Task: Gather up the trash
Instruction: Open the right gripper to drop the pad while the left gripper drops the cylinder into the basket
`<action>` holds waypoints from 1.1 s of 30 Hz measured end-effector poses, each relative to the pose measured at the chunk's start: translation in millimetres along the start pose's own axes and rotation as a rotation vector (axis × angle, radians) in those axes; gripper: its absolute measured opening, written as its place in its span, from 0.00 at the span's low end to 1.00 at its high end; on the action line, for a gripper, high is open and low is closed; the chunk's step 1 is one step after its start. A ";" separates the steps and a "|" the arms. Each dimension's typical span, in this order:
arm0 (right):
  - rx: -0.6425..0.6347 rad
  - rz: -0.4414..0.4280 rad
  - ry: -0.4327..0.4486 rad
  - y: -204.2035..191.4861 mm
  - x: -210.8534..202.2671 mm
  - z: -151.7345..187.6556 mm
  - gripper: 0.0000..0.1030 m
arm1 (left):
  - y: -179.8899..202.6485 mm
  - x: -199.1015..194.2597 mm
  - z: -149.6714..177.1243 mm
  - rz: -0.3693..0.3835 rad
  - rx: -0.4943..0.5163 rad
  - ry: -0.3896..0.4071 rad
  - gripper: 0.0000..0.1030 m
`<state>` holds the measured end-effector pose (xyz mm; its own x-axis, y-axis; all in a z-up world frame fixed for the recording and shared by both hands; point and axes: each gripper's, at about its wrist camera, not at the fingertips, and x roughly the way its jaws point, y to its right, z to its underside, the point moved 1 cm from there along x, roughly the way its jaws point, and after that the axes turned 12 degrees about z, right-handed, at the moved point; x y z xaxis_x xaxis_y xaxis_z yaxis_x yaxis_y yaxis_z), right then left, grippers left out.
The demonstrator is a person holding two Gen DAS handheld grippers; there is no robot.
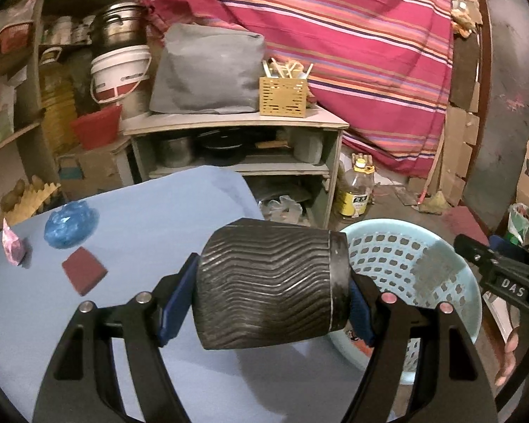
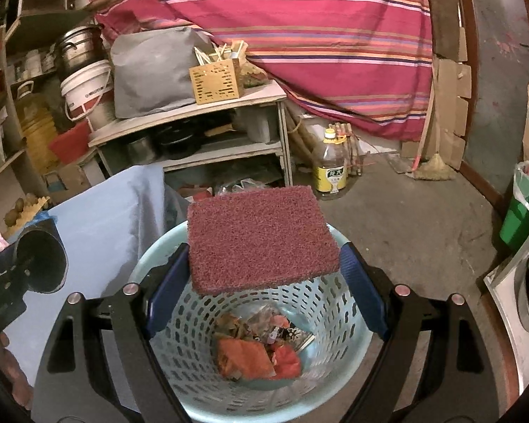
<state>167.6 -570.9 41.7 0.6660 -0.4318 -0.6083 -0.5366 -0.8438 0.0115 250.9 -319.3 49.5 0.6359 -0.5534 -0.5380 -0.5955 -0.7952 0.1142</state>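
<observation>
While your table (image 1: pixel 130 204) under its blue cloth takes up the left, the basket (image 1: pixel 398 246) sits on the floor just off its right edge, with orange and red wrappers (image 2: pixel 254 356) already at the bottom. Your left gripper (image 1: pixel 268 296) is pinching a black ribbed cup (image 1: pixel 264 285) sideways by its ends, over the table edge next to the basket rim. Your right gripper (image 2: pixel 264 278) is clamped on a maroon pad (image 2: pixel 261 236), held flat right above the basket opening. Left on the cloth: a blue plastic wad (image 1: pixel 70 224), a second maroon pad (image 1: pixel 84 270) just below it, and a pink wrapper (image 1: pixel 13 246) near the left edge, none touching.
</observation>
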 end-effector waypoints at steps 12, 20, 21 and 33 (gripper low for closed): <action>-0.059 0.037 -0.015 -17.5 15.0 1.9 0.81 | 9.4 28.0 -0.7 0.012 0.018 -0.027 0.71; -0.078 0.056 -0.016 -20.2 14.1 3.3 0.90 | 10.8 33.0 -0.9 0.026 0.015 -0.035 0.71; -0.072 0.059 -0.016 -17.5 13.8 2.6 0.91 | 12.1 34.9 -1.2 0.031 0.016 -0.040 0.71; 0.063 0.138 -0.003 41.2 -6.6 -3.4 0.95 | 49.6 72.4 7.0 0.131 0.034 -0.136 0.71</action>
<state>142.9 -603.9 48.9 0.5822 -0.5407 -0.6072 -0.6541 -0.7551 0.0453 264.0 -397.1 10.4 0.4809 -0.6116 -0.6282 -0.6869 -0.7081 0.1636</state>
